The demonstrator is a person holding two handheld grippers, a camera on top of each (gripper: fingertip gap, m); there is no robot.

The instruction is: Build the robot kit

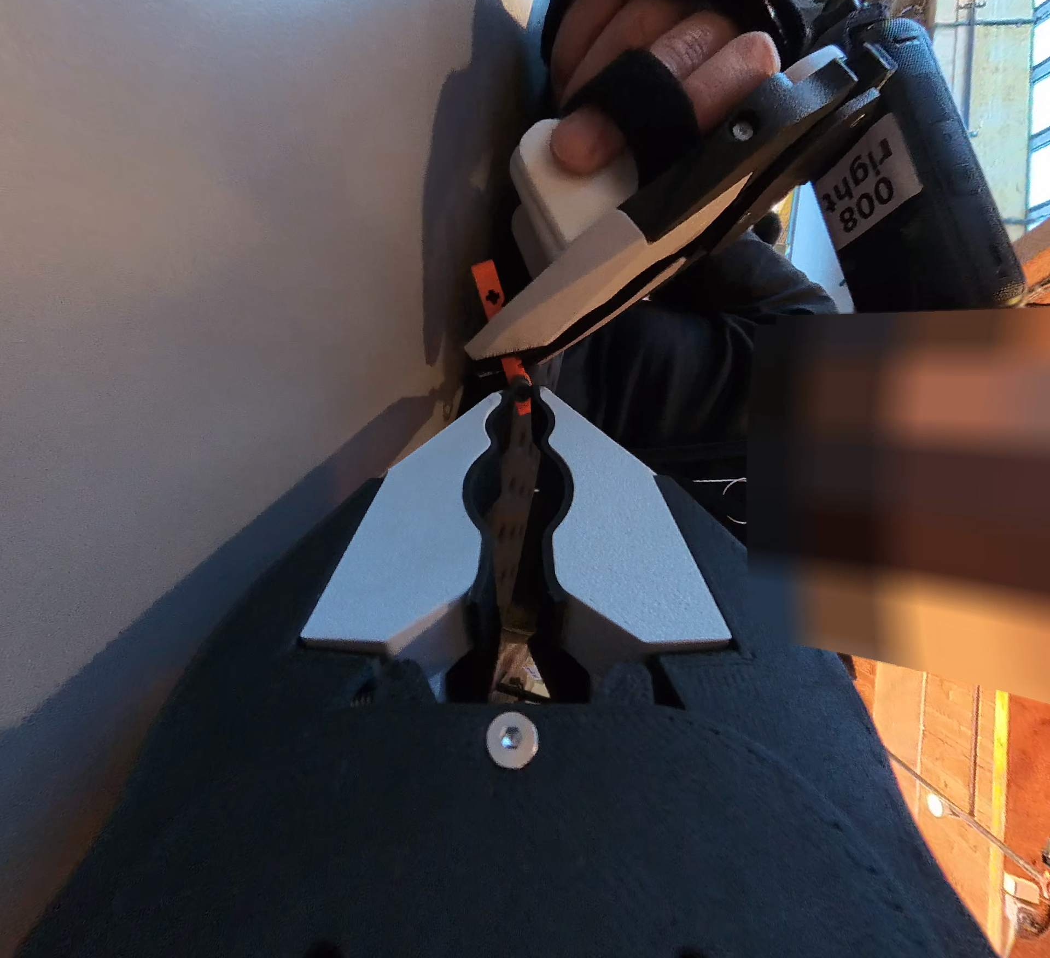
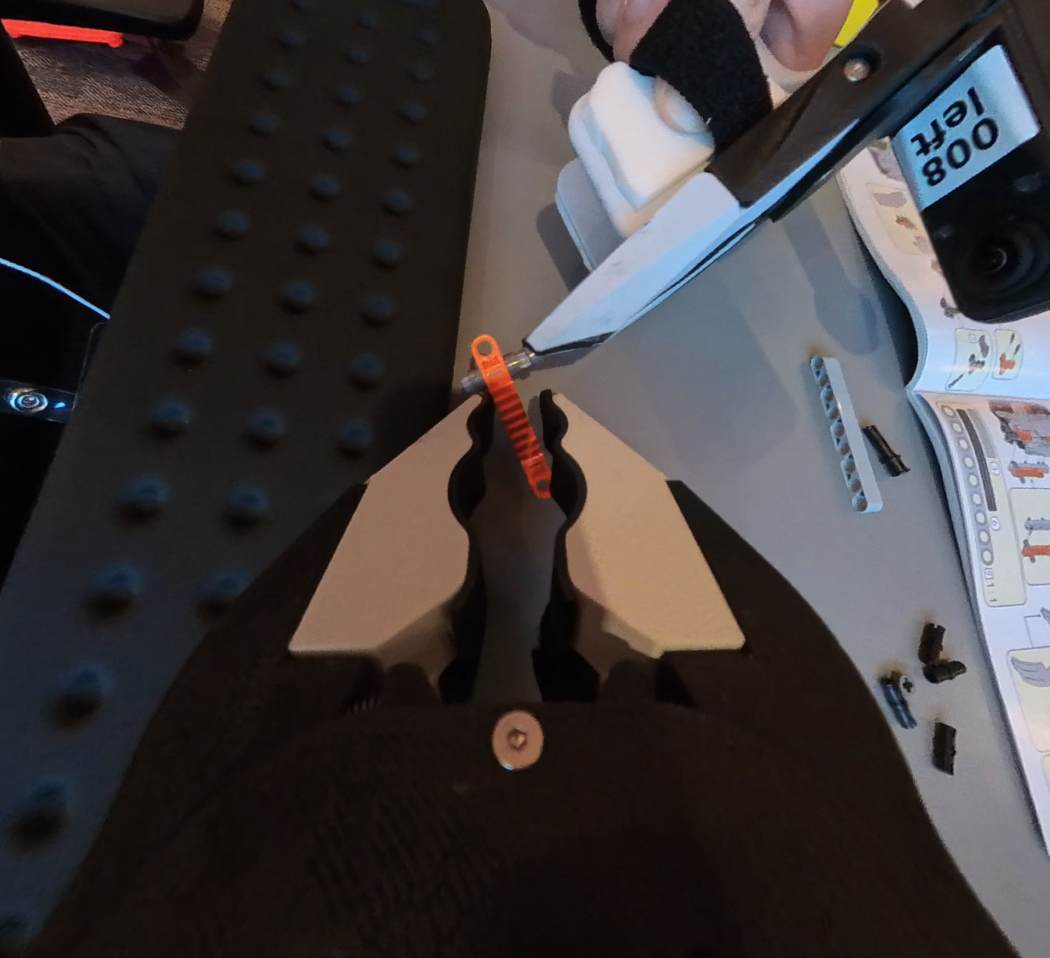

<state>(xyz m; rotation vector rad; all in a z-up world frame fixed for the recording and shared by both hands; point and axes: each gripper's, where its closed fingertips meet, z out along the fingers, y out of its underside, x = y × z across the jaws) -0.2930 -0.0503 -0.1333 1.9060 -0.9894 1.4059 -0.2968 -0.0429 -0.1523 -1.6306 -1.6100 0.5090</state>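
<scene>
In the right wrist view my right gripper [image 2: 514, 399] is shut on a thin orange toothed beam [image 2: 511, 419] and holds it above the grey table [image 2: 710, 419]. My left gripper [image 2: 531, 348] comes in from the upper right. It is shut on a small grey pin [image 2: 518, 361] that passes through the round hole at the beam's upper end. In the left wrist view my left gripper [image 1: 517, 396] pinches the pin's dark end [image 1: 520, 384] at its tips. The right gripper [image 1: 500, 354] meets it from above, with the orange beam [image 1: 484, 294] sticking out past its fingers.
A black studded mat [image 2: 318, 226] lies left of the grippers. To the right are a white beam with holes [image 2: 846, 436], several small black pins [image 2: 937, 664] and an open instruction booklet [image 2: 1000, 476]. A person in dark clothing [image 1: 670, 362] sits behind the table. My left and right fingertips are right by each other.
</scene>
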